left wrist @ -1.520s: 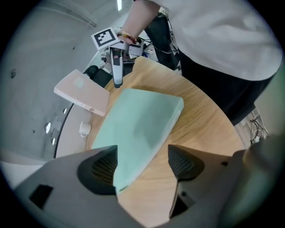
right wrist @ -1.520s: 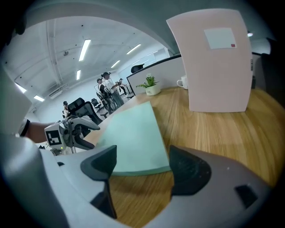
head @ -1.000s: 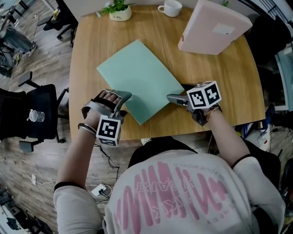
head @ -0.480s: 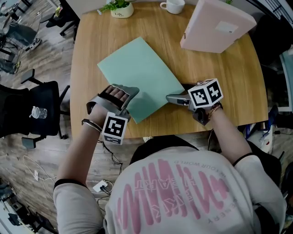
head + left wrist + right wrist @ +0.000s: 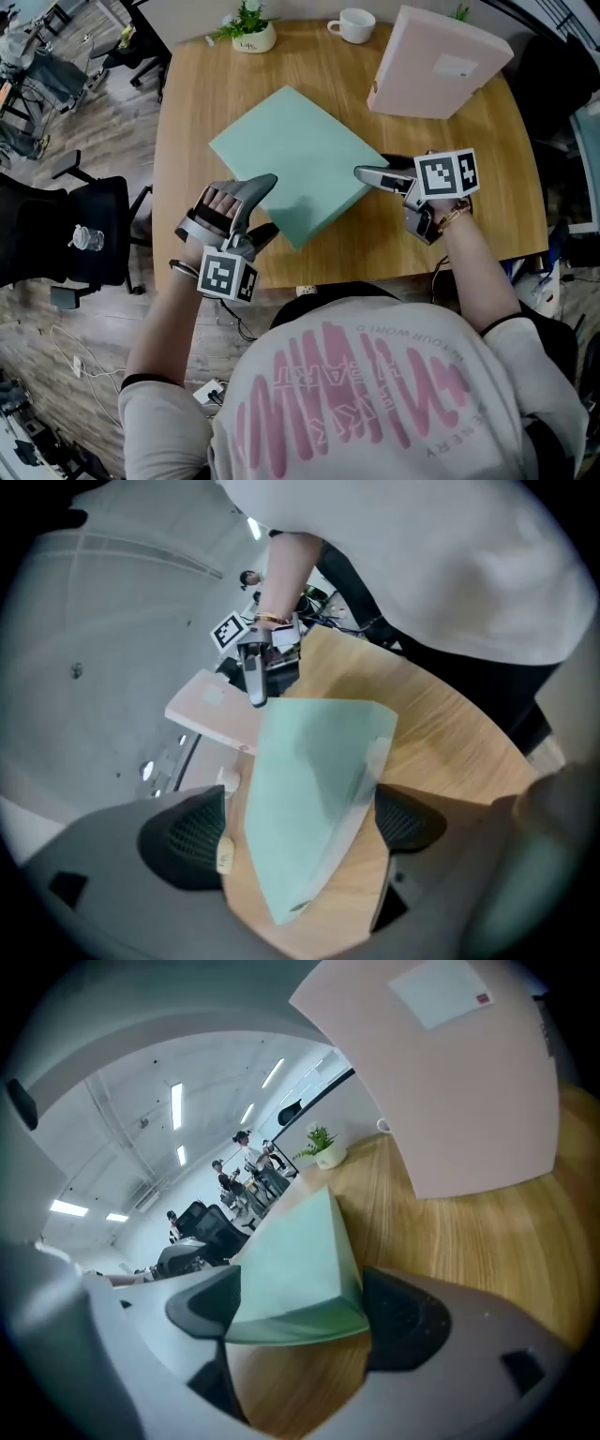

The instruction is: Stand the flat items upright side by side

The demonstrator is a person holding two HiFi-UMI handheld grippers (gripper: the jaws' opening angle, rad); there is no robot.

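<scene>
Head view: right claw [image 5: 367, 174] grips folder [image 5: 291, 155] edge; left claw [image 5: 265, 204], just opened, straddles it.

Little print can be read here. At the far left of the table [image 5: 187, 141], a white plant pot [image 5: 251, 39] carries one short dark word that seems to read "Life"; it is very small. On the far right, the pink binder [image 5: 422, 80] bears a white label [image 5: 456, 66] with a tiny red mark at one corner, its print too small to read. The left marker cube [image 5: 226, 276] and right marker cube [image 5: 447, 173] each show black-and-white square code patterns, not letters. Nearest, the back of the person's white shirt [image 5: 375, 394] has large pink striped lettering and smaller pink lines, upside down from here and not legible.
</scene>
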